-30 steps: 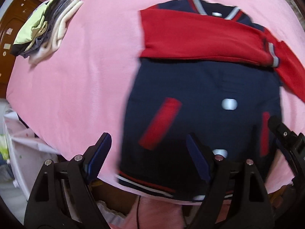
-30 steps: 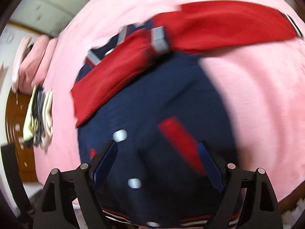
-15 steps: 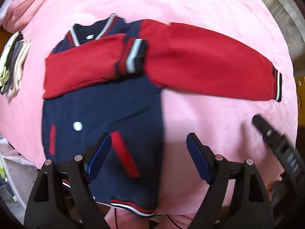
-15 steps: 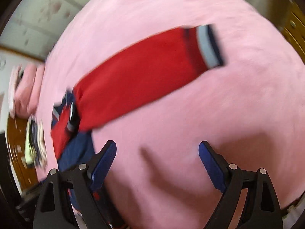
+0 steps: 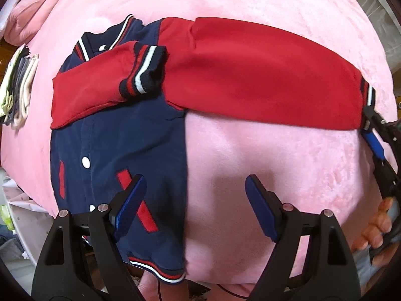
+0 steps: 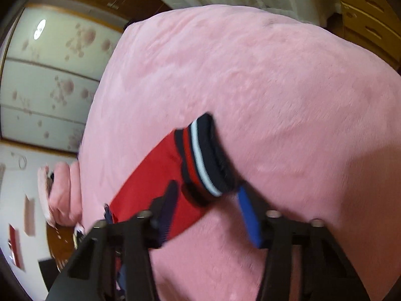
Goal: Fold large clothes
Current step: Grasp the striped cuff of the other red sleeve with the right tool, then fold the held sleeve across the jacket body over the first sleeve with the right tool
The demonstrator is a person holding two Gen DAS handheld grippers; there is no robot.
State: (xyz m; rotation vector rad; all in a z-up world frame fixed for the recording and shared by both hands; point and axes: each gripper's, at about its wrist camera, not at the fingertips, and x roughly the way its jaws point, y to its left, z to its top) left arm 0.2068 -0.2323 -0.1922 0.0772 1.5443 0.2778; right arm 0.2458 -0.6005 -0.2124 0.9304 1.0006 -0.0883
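left claw (image 5: 193, 200): points steeply down, spread wide, empty, over jacket (image 5: 120, 135) hem edge | right claw (image 6: 205, 215): tilted down, just been closing, cuff (image 6: 205, 155) of outstretched red sleeve (image 5: 263, 75) between its fingers, contact unclear | jacket flat on pink bed (image 5: 275, 165)

Plush pink blanket (image 5: 275, 163); matt cloth jacket (image 5: 130, 130).

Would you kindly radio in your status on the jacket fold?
Left gripper open, empty. Right gripper just closing around outstretched sleeve cuff. Varsity jacket flat, other sleeve folded across. Nothing obstructing.
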